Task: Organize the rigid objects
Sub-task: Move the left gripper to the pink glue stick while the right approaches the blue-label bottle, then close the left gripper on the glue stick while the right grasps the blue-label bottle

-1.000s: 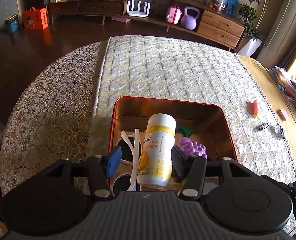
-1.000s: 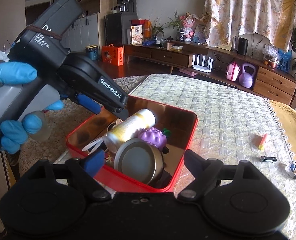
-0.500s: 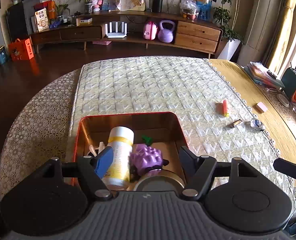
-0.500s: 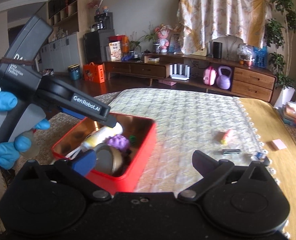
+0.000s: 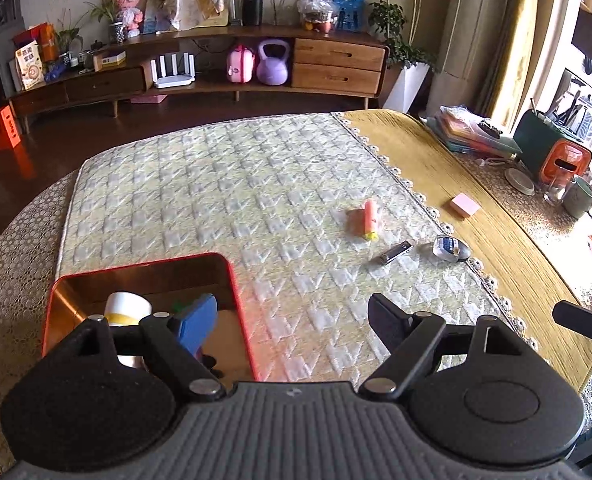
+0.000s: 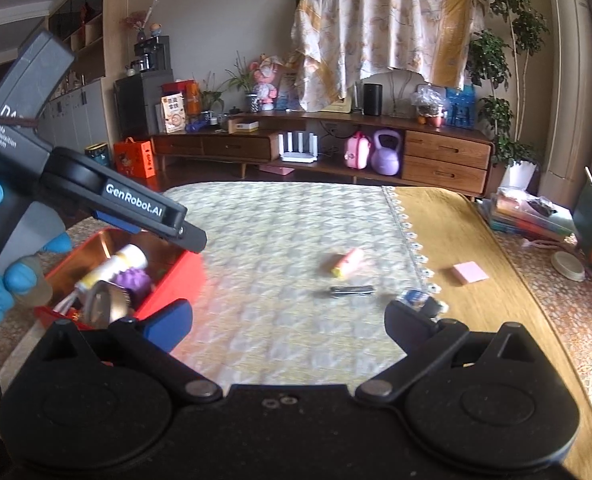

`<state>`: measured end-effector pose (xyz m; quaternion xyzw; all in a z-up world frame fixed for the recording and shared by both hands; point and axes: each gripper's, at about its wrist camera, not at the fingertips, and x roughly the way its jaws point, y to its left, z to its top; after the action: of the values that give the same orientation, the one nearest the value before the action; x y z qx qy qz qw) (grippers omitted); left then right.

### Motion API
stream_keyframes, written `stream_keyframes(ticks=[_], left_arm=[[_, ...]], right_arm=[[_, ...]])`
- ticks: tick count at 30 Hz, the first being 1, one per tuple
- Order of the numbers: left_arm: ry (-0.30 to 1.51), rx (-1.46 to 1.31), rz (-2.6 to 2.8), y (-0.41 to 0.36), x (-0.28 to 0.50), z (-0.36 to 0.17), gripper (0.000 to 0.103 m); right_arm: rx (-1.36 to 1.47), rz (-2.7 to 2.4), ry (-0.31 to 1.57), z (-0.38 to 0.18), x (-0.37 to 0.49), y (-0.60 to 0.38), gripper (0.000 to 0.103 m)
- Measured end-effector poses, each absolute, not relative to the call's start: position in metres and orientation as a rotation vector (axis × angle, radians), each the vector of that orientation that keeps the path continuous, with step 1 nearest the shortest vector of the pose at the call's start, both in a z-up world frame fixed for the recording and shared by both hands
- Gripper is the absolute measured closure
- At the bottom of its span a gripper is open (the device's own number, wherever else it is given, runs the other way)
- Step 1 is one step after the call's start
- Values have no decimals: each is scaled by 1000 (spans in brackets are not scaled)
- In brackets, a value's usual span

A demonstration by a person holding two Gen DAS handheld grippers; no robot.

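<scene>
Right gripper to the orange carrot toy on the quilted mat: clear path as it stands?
Probably yes. The right gripper is open and empty, and only bare quilted mat lies between it and the carrot toy. The nail clipper sits nearer but off to the side; the red tin is well left.

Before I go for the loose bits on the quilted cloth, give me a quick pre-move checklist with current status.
1. Right tongs open and empty: ok.
2. Left tongs empty: ok, jaws opening, nothing between them.
3. Red tin has room: cannot tell; white bottle, purple toy and round metal lid already inside.
4. Targets in the clear: ok; orange tube, nail clipper and small clear-and-black item lie apart.
5. Path across the cloth clear: ok.
6. Left tongs clear of the tin: not ok, one finger above it.
</scene>
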<state>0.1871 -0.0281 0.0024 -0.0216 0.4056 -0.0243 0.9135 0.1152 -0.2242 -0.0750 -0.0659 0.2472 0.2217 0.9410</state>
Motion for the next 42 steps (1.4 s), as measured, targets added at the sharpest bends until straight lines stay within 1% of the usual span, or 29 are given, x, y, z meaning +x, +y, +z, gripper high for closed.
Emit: stream_keyframes(ticks=[13, 17, 24, 31, 36, 38, 42], left_arm=[[871, -10, -97, -81, 270, -12, 20], [907, -9, -54, -88, 302, -26, 20], [966, 33, -30, -105, 347, -56, 20], [999, 23, -60, -119, 378, -78, 20], [1019, 17, -70, -124, 393, -94, 20], [1024, 18, -78, -126, 398, -100, 20], [1041, 24, -82, -129, 403, -111, 20]], right_arm=[[-167, 358, 559, -102, 179, -277, 1], [-163, 351, 613, -113, 199, -282, 1], [-187, 367, 647, -132, 237, -285, 2], [-207, 388, 671, -149, 270, -280, 8], [-205, 391, 681, -157, 287, -278, 15], [-199, 383, 691, -161, 293, -278, 21], [-195, 376, 703, -168, 301, -276, 29]])
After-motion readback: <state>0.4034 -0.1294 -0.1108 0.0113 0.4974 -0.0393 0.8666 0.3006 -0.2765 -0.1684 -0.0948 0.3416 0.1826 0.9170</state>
